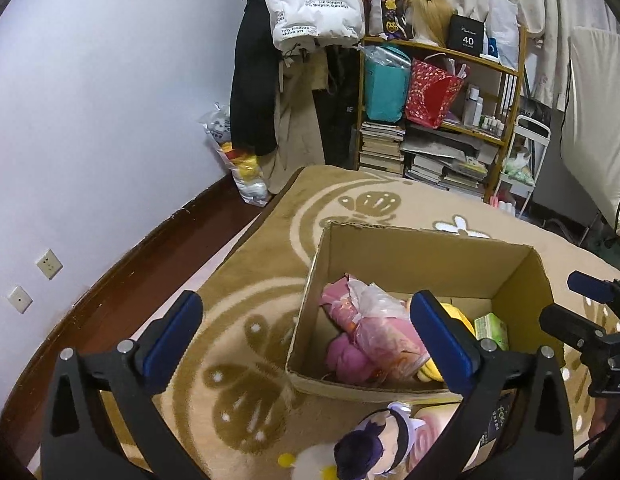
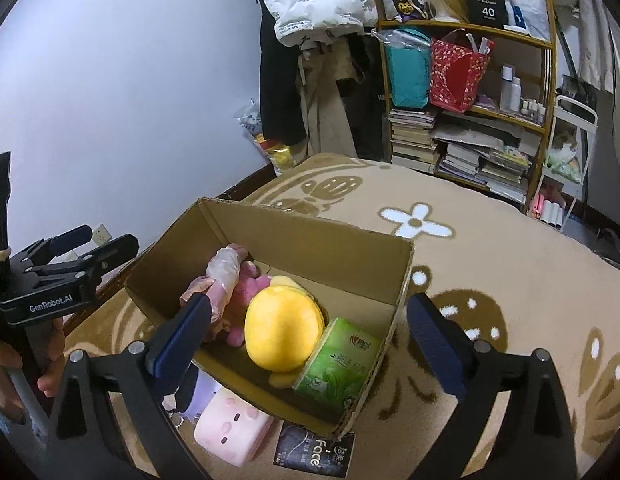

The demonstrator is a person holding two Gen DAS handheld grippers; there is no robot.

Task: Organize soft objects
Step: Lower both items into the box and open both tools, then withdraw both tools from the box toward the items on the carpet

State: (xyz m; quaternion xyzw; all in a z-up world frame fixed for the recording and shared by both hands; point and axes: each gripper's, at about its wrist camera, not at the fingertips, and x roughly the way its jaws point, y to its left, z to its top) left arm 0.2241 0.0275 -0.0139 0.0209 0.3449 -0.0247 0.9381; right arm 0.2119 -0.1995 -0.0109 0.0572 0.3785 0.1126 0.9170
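An open cardboard box (image 1: 430, 248) (image 2: 310, 236) stands on the rug. Inside lie a pink plush in a plastic bag (image 1: 370, 328) (image 2: 226, 280), a yellow plush (image 2: 282, 324) (image 1: 456, 314) and a green tissue pack (image 2: 338, 364) (image 1: 492, 330). In front of the box lie a dark-haired doll (image 1: 378, 444), a pink square plush (image 2: 230, 428) and a dark Face tissue pack (image 2: 314, 448). My left gripper (image 1: 306, 332) is open and empty above the box's near left corner. My right gripper (image 2: 310, 332) is open and empty above the box.
A beige patterned rug (image 2: 490, 264) covers the floor. A wooden shelf (image 1: 442, 112) with books, bags and bottles stands at the back. Coats (image 1: 270, 80) hang beside it. A plastic bag (image 1: 242, 160) sits by the wall. Dark wooden floor (image 1: 130, 280) lies to the left.
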